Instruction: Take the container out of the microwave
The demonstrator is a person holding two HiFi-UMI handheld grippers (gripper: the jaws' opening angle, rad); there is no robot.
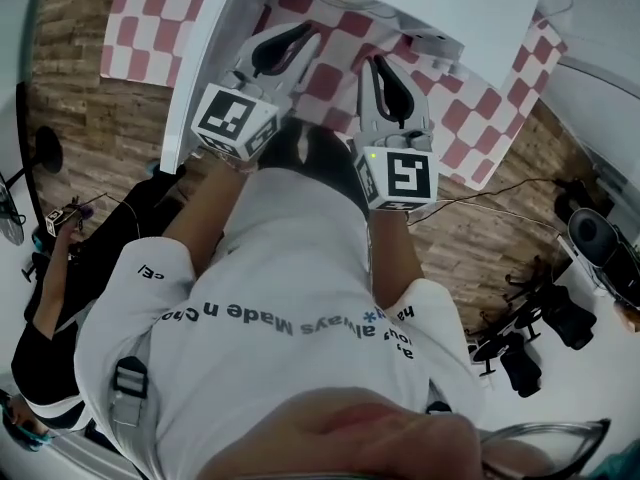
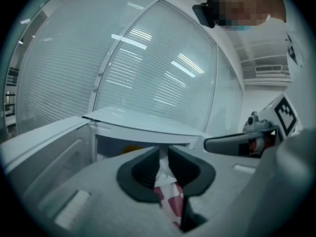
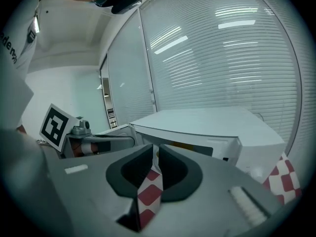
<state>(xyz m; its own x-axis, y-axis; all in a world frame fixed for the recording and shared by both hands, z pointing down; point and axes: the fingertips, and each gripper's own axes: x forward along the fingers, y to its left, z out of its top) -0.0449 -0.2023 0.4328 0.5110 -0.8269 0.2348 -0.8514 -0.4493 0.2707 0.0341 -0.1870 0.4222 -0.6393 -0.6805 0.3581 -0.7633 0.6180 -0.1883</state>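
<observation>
White microwave [image 1: 430, 8] open ahead; left gripper [image 1: 300, 40] and right gripper [image 1: 378, 68] slightly parted, empty. Approach stage; next, reach inside for container.

Checked tablecloth [image 1: 140, 13], microwave [image 1: 450, 8] prob. on it

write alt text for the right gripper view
The right tool, jaws slightly apart and empty, points at a white microwave standing on a red-and-white checked cloth. The cloth shows through the gap between the jaws, and window blinds fill the background.
</observation>
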